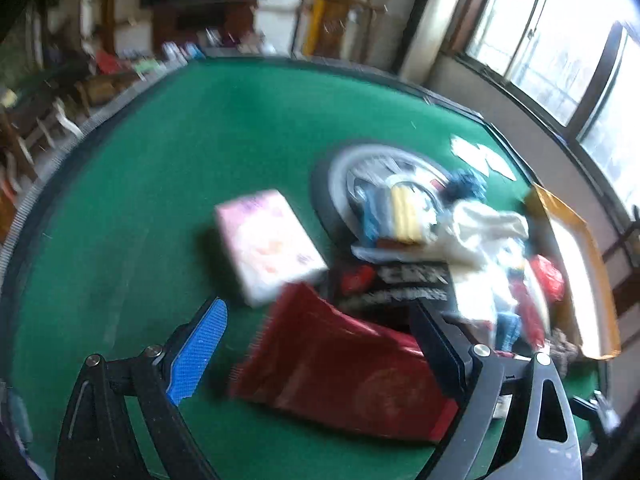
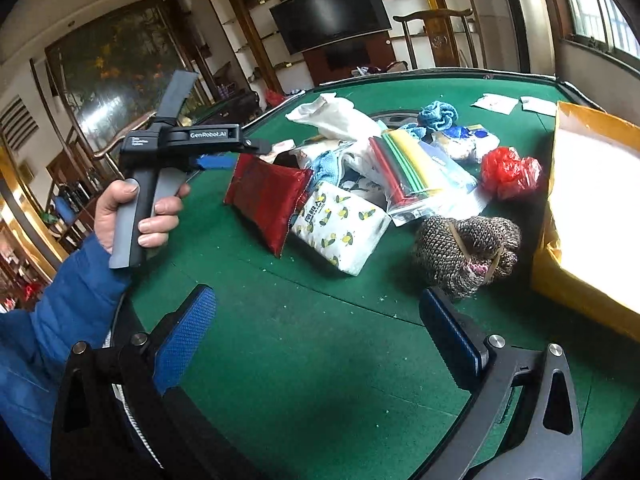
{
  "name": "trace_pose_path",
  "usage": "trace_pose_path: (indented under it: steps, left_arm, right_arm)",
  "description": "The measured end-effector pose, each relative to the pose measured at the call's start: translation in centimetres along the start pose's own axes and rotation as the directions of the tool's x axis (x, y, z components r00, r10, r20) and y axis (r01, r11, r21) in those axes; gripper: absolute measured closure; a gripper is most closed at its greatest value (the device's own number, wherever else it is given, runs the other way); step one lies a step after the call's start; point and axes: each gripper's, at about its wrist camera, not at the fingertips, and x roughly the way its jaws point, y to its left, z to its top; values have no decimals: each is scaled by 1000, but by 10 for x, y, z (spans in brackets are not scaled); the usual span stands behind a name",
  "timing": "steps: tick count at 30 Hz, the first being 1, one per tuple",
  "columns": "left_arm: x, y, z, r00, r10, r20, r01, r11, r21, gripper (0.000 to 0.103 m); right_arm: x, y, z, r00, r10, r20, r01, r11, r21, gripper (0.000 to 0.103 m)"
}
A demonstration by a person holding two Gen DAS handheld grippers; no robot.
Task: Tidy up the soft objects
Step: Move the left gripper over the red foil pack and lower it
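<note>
A heap of soft things lies on the green table (image 2: pixel 320 340): a red foil pack (image 2: pixel 268 196), a lemon-print tissue pack (image 2: pixel 340 228), a knitted brown bundle (image 2: pixel 464 248), a zip-bag pack (image 2: pixel 420 168), a red plastic bag (image 2: pixel 508 172), white cloth (image 2: pixel 332 116) and blue cloth (image 2: pixel 438 114). My left gripper (image 1: pixel 316 356) is open, its fingers either side of the red foil pack (image 1: pixel 340 368), above it. A pink tissue pack (image 1: pixel 268 240) lies beyond. My right gripper (image 2: pixel 320 328) is open and empty, near the table's front, short of the knitted bundle.
An open yellow cardboard box (image 2: pixel 592 200) stands at the table's right edge. Paper slips (image 2: pixel 494 103) lie at the far right. A round hub (image 1: pixel 360 184) sits in the table's middle under the heap. The left hand tool (image 2: pixel 180 140) shows in the right wrist view.
</note>
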Motion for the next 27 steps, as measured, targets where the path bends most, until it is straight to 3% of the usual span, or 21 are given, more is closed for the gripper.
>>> trace_pose_path:
  steps: [6,9,12,16,22,24,27]
  left_arm:
    - [4,-14,-25,996,-1,-87,5,999,49,10]
    - [-4,-22,-52,992,2,-124,13,993,120,10]
    - [-25,-28,-78,992,40,-117,-17,981,194,10]
    - [-54,-25,-109,995,22,-99,0,977,215,10]
    - [-68,-41,-112,995,99,19,-98,907,409,10]
    - [-70,-46,-102,996,70,50,-85,894,441,10]
    - [-55,-54,-87,999,30,31,-41,862,505,10]
  right_arm:
    - [-5,-5,-1,999,33,22,-34,999,27,0]
    - [-7,-7,0,998,50,30,-51,998,37,0]
    - [-8,-8,0,997,65,33,-66,997,42,0]
    - [-8,-6,1,997,75,34,-76,997,30,0]
    - [-6,-4,0,996,86,34,-87,996,19,0]
    - [-7,-5,0,995,91,36,-92,996,21,0]
    - [-6,-6,0,995,98,32,-99,995,24,0]
